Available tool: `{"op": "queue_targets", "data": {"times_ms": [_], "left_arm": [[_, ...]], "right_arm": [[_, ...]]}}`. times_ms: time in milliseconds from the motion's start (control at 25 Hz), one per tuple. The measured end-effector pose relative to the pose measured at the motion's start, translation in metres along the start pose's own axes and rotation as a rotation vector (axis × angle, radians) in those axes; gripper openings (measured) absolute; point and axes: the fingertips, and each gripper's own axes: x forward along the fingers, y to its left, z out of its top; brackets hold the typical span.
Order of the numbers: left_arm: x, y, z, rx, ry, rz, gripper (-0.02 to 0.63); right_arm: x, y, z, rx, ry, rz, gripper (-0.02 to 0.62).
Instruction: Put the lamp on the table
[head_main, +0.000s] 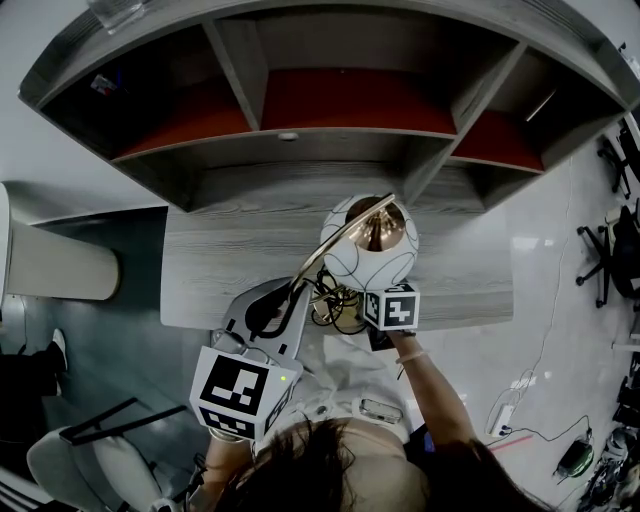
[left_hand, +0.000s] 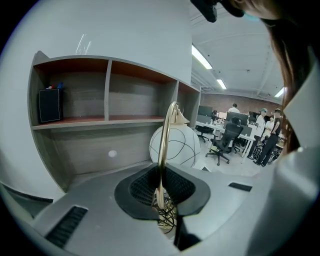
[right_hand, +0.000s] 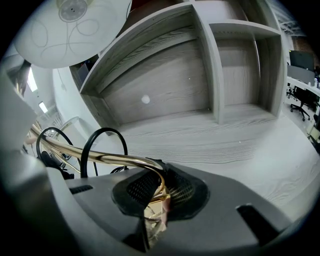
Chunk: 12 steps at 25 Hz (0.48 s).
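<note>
The lamp has a white globe shade (head_main: 370, 240) with thin line patterns and a curved brass stem (head_main: 330, 250). I hold it over the front edge of the grey wooden table (head_main: 220, 250). My left gripper (head_main: 283, 302) is shut on the stem (left_hand: 162, 150), which rises between its jaws, with the shade (left_hand: 176, 145) beyond. My right gripper (head_main: 350, 306) is shut on the stem's lower end (right_hand: 125, 161) by the wire base. The shade (right_hand: 70, 30) hangs above it and a black cable (right_hand: 102, 142) loops beside it. Whether the base touches the table (right_hand: 225, 140) is hidden.
A shelf unit (head_main: 350, 110) with red-backed compartments stands at the table's back; a black box (left_hand: 50, 105) sits in one compartment. A grey chair (head_main: 90, 455) is at lower left. Office chairs (head_main: 610, 250) and floor cables (head_main: 520, 410) lie to the right. People stand far off (left_hand: 265, 135).
</note>
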Motion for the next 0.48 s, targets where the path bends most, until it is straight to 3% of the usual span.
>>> {"op": "queue_targets", "data": {"times_ms": [480], "left_arm": [[0.006,-0.004,0.0,-0.008,0.007,-0.027,0.032]], "right_arm": [[0.003,0.002,0.006,-0.008,-0.014,0.017,0.052]]}}
